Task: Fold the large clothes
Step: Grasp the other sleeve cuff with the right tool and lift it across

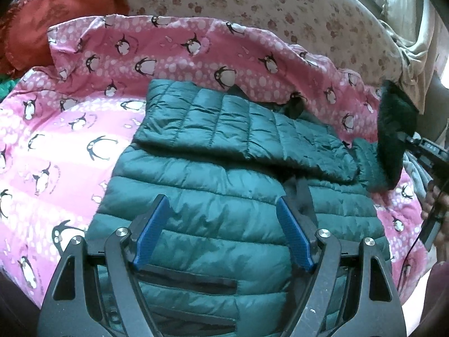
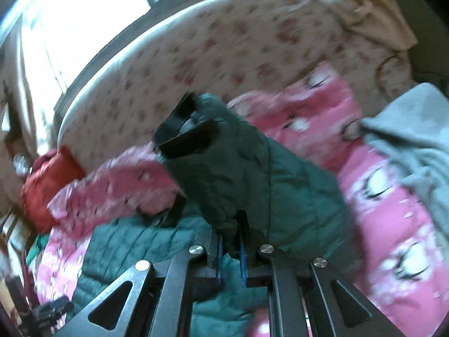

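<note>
Meanwhile the left gripper (image 1: 223,210) is hovering with its jaws spread wide and gripping nothing, above the teal puffer jacket (image 1: 213,213) lying on the pink penguin blanket (image 1: 56,140); the right gripper (image 2: 230,248) is pinching the jacket's lifted fabric, jaws nearly closed.

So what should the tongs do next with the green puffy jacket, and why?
Probably the right tongs should carry the pinched part across and lay it on the jacket. They are shut on a lifted piece with a furry edge, while one sleeve already lies folded over the body. The left tongs hang open above it, holding nothing.
</note>
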Demonstrator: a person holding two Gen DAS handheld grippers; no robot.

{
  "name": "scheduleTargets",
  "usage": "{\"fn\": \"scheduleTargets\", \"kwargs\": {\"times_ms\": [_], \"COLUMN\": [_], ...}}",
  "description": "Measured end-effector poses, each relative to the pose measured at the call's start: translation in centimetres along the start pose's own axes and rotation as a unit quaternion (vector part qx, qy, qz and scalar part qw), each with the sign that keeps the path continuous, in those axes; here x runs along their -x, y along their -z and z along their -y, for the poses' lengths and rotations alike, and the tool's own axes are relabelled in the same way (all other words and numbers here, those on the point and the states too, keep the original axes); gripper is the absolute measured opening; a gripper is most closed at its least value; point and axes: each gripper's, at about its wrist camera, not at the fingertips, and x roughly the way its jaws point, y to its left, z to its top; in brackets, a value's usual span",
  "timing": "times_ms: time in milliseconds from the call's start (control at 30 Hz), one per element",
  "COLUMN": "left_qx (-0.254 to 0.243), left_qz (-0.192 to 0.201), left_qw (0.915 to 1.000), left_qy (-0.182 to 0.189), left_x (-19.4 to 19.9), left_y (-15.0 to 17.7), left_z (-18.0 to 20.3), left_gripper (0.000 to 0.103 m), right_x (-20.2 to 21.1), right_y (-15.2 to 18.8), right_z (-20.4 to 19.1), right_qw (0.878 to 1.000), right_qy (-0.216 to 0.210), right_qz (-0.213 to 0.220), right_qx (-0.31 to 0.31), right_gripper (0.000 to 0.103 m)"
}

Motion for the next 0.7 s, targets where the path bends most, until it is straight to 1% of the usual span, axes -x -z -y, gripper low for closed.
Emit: {"fn": "scheduleTargets", "kwargs": {"times_ms": [200, 300, 500, 700], "left_qx": [0.002, 0.004, 0.012, 0.013], "left_qz": [0.000, -0.002, -0.005, -0.008], "left_qw": [1.0000, 1.0000, 0.9999, 0.9999], "left_qy": [-0.006, -0.006, -0.002, -0.003], "left_x": [0.2, 0.2, 0.1, 0.0], "left_y": [0.2, 0.4, 0.5, 0.7], "left_z": [-0.4, -0.6, -0.8, -0.9], "left_gripper": [0.079, 0.079, 0.079, 0.079], "right_x": [-3.5, -4.2, -5.0, -6.0], "right_y": [3.0, 4.4, 5.9, 6.8], "right_z": [-2.8, -4.2, -6.2, -8.8], "right_qw": [0.999, 0.997, 0.994, 0.992], "right_qy": [-0.019, -0.029, -0.045, -0.061], "right_qz": [-0.049, -0.068, -0.093, -0.110], "right_qx": [0.013, 0.019, 0.021, 0.029], "right_gripper": [0.008, 0.009, 0.008, 0.009]}}
